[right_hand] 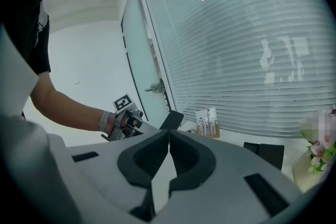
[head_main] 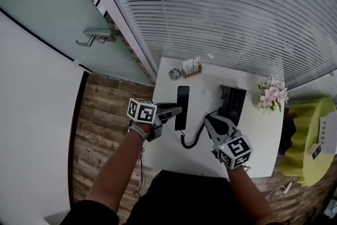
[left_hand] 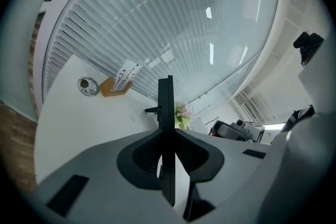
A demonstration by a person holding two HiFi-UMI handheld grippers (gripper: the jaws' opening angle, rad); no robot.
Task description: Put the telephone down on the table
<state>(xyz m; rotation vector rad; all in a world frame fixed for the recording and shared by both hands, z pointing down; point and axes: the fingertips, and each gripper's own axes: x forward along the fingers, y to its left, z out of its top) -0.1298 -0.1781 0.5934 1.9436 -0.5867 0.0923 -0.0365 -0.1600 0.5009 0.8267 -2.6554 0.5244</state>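
The black telephone handset (head_main: 182, 103) is over the left part of the white table (head_main: 263, 139), and my left gripper (head_main: 177, 111) is shut on its near half. In the left gripper view the handset (left_hand: 166, 102) stands edge-on between the jaws, which press on both its sides. Its black cord (head_main: 192, 140) curls across the table towards the telephone base (head_main: 233, 103) at the middle right. My right gripper (head_main: 207, 120) hovers just right of the cord, shut with nothing between its jaws (right_hand: 169, 132). From the right gripper view, the handset (right_hand: 171, 119) shows ahead to the left.
A card holder (head_main: 192, 67) and a small round dish (head_main: 174, 74) sit at the table's far edge by the window blinds. Pink flowers (head_main: 272, 93) stand at the far right corner. A green chair (head_main: 310, 139) is right of the table. A glass door (head_main: 63, 13) lies far left.
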